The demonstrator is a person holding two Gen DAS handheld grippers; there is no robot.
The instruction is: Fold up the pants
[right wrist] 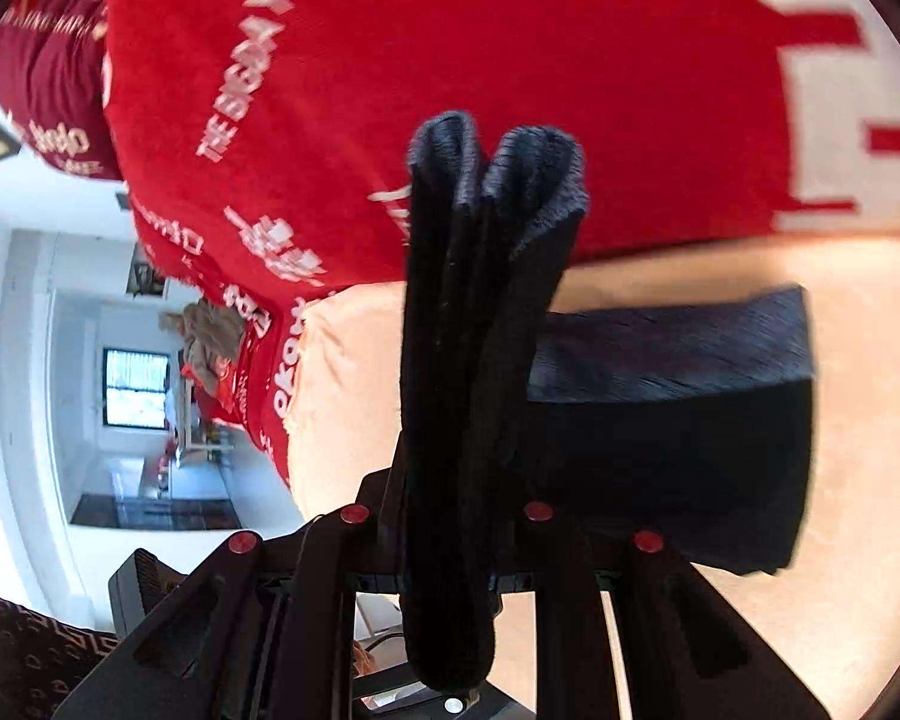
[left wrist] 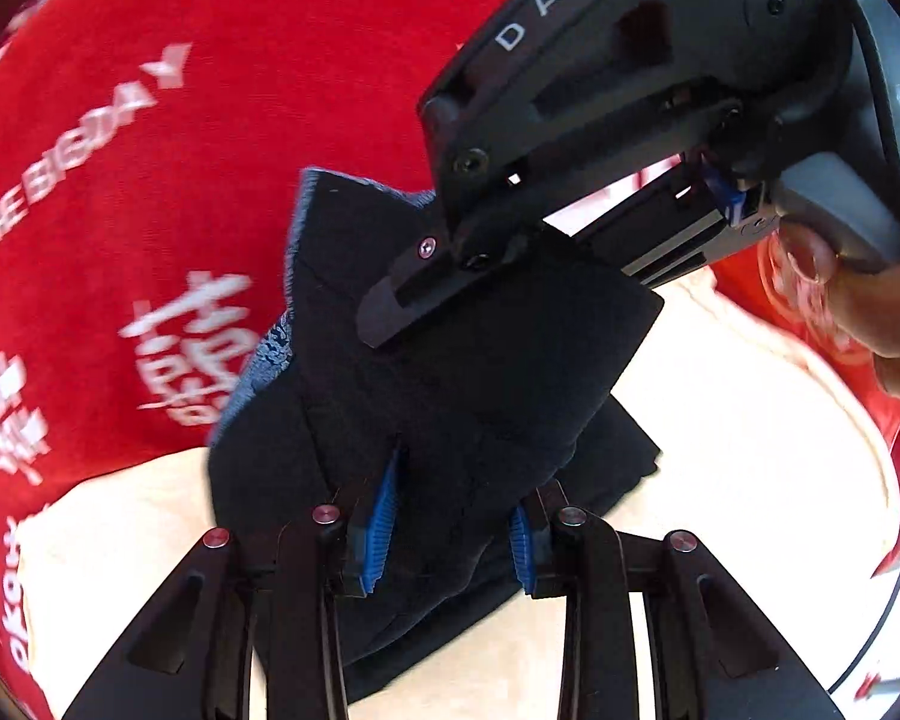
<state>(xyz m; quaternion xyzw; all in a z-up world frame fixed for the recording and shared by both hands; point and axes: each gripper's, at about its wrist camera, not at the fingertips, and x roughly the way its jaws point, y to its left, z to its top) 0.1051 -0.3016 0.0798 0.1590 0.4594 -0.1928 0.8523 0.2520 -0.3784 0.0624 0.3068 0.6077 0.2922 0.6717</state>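
Here, dark pants bunched and lifted above a cream surface, held by both claws.

Left wrist view:
- Left claw clamped on a thick fold of the pants, cloth filling the gap between the blue ribbed pads.
- Right claw entering from 1 o'clock, pinched shut on the upper edge of the same bundle; only its black upper finger in sight, lower finger hidden under the cloth.
- Person's hand wrapped around the grey handle at 3 o'clock.
- Lighter blue-grey inner face of the fabric exposed along the 9 o'clock edge of the bundle.
- Red cloth with white lettering filling the frame from 9 to 12 o'clock.

Right wrist view only:
- Right claw closed on two upright rolled folds of the pants, standing toward 12 o'clock, pads hidden by cloth.
- Remaining part of the pants spread flat toward 3 o'clock, touching the cream surface.
- Room interior with a window at 9 o'clock.
- Left claw not seen in this view.
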